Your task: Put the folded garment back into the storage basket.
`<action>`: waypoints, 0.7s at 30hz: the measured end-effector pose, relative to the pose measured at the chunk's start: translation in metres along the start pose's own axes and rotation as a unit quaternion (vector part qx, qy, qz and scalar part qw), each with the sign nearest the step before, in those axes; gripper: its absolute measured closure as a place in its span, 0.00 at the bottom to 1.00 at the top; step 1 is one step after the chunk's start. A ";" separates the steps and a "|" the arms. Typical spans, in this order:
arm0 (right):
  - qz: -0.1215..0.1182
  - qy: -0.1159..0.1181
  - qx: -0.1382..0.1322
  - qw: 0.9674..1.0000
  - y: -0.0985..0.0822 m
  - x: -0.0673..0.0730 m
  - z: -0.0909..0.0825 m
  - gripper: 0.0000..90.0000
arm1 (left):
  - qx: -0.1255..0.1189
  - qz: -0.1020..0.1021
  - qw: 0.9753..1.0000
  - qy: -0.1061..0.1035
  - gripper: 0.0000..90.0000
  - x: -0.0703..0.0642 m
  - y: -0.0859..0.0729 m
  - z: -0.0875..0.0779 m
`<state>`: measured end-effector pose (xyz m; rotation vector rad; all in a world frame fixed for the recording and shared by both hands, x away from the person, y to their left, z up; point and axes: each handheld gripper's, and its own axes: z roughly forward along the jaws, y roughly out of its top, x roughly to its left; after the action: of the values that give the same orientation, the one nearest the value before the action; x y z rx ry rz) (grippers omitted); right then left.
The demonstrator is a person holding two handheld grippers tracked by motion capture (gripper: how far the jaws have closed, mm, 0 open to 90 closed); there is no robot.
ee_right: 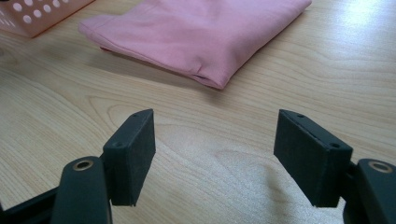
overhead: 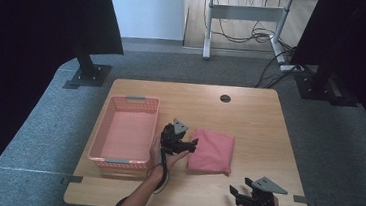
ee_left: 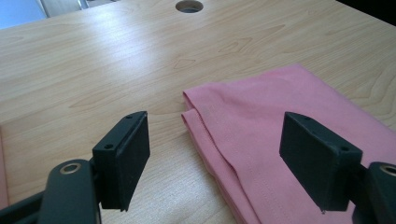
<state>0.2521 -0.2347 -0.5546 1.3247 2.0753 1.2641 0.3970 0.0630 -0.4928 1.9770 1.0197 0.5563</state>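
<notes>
A folded pink cloth [overhead: 211,151] lies flat on the wooden table [overhead: 250,119], right of centre. My left gripper [overhead: 192,145] is open at the cloth's left edge, its jaws straddling the folded edge [ee_left: 205,126] just above the table. My right gripper [overhead: 234,193] is open near the table's front edge, below and right of the cloth [ee_right: 201,35], with bare wood between its jaws. Nothing is held by either gripper.
A pink perforated plastic basket [overhead: 98,141] stands on the left of the table, beside the left gripper; its corner [ee_right: 28,18] appears in the right gripper view. A round cable hole [overhead: 225,98] sits near the far edge. Grey carpet surrounds the table.
</notes>
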 end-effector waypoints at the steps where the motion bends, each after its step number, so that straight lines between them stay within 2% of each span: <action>1: 0.000 0.000 0.000 1.000 0.000 0.000 0.000 0.33 | 0.001 -0.001 1.000 0.000 0.26 0.000 0.000 0.001; 21: -0.001 0.000 0.002 1.000 0.000 0.000 0.000 0.33 | 0.015 -0.005 1.000 0.003 0.26 0.004 -0.001 0.015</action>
<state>0.2520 -0.2342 -0.5550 1.3242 2.0787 1.2594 0.4089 0.0592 -0.5024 1.9975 1.0463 0.5439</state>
